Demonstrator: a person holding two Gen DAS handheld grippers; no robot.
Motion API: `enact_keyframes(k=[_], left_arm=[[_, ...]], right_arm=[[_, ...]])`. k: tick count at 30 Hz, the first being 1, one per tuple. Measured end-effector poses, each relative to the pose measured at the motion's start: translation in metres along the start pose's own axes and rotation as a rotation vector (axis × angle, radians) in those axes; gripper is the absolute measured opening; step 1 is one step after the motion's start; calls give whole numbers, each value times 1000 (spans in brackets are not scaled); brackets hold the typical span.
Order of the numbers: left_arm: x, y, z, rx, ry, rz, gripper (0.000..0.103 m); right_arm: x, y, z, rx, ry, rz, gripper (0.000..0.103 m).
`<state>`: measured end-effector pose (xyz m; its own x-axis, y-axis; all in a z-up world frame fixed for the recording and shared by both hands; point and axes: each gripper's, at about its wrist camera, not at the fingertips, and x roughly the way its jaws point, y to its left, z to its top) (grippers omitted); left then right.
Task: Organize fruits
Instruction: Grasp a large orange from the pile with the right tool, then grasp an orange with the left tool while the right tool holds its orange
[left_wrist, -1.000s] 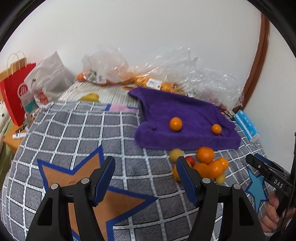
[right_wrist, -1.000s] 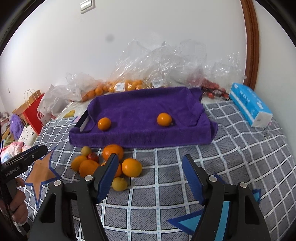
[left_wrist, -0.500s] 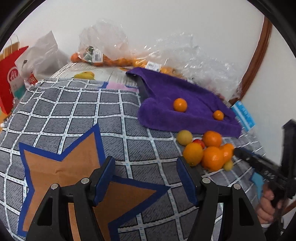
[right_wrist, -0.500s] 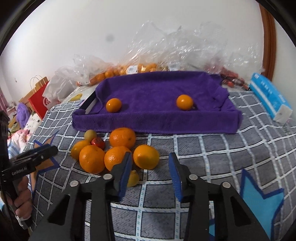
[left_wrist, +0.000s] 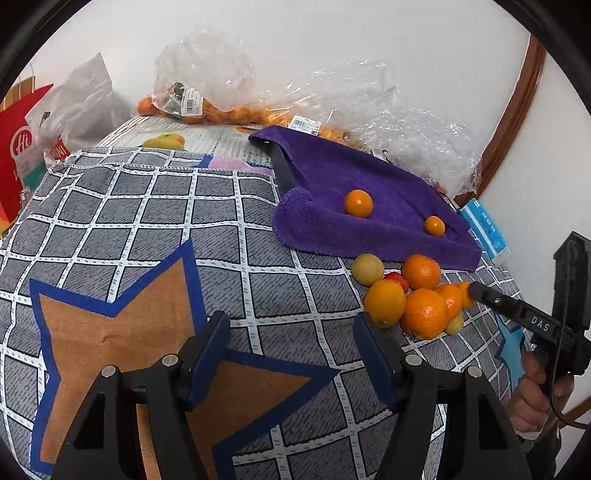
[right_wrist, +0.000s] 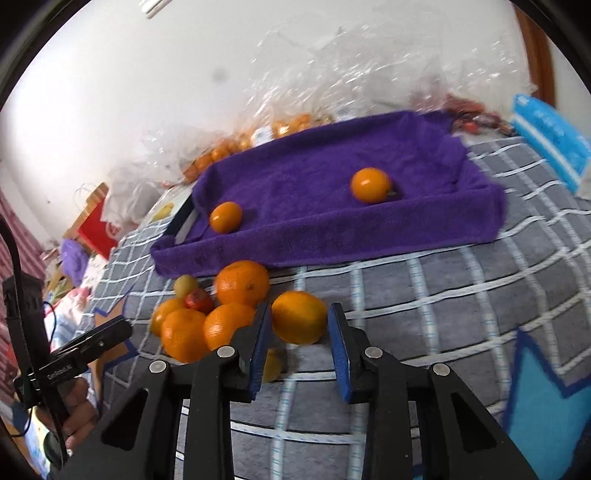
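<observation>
My right gripper (right_wrist: 300, 341) has dropped to the fruit pile, jaws just closing around an orange (right_wrist: 299, 316); whether the pads already press it, I cannot tell. My left gripper (left_wrist: 291, 354) hangs half open, empty. A shallow pinch could squirt the orange away and scatter the pile

Right gripper (right_wrist: 300, 325) jaws have just been closing around a yellow-orange fruit (right_wrist: 298, 316) at the pile's (right_wrist: 207, 314) right edge. Behind, purple towel (right_wrist: 332, 236) holds two small oranges (right_wrist: 226, 217), well apart. Blue pack (right_wrist: 550, 140) far right.

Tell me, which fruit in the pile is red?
The small red fruit, tucked in the pile's middle between the yellow-green fruit and the big orange. All the others are orange or yellow.
</observation>
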<state>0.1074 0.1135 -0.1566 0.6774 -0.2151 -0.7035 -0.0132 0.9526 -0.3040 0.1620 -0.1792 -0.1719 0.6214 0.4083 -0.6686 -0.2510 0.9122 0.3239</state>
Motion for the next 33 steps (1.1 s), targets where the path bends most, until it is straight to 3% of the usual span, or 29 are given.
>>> enact_keyframes(k=[2, 3, 6, 11, 15, 19, 21, 22, 28, 33], left_arm=[[0, 0, 0, -2, 3, -1, 67], [0, 0, 0, -3, 4, -2, 67], [1, 1, 1, -2, 5, -1, 67], [1, 1, 1, -5, 7, -2, 67], [2, 2, 1, -6, 8, -3, 67], [2, -2, 1, -8, 23, 4, 65], [-1, -9, 2, -26, 43, -56, 65], [-1, -15, 3, -29, 52, -87, 65], [14, -45, 13, 16, 67, -72, 58], [30, -48, 16, -20, 101, -92, 43]], right_arm=[[-8, -6, 1, -12, -16, -51, 30], [-9, -7, 1, -19, -15, -64, 25], [-10, -7, 0, -44, -1, -66, 24], [-1, 0, -5, -106, 17, -96, 35], [10, 5, -13, -147, 59, -131, 34], [-2, 9, -14, -190, -10, -171, 34], [-6, 9, -15, -213, -34, -202, 34], [-8, 8, -16, -217, -38, -204, 34], [-10, -5, -14, -164, -25, -146, 34], [-12, -8, -14, -145, -31, -109, 34]])
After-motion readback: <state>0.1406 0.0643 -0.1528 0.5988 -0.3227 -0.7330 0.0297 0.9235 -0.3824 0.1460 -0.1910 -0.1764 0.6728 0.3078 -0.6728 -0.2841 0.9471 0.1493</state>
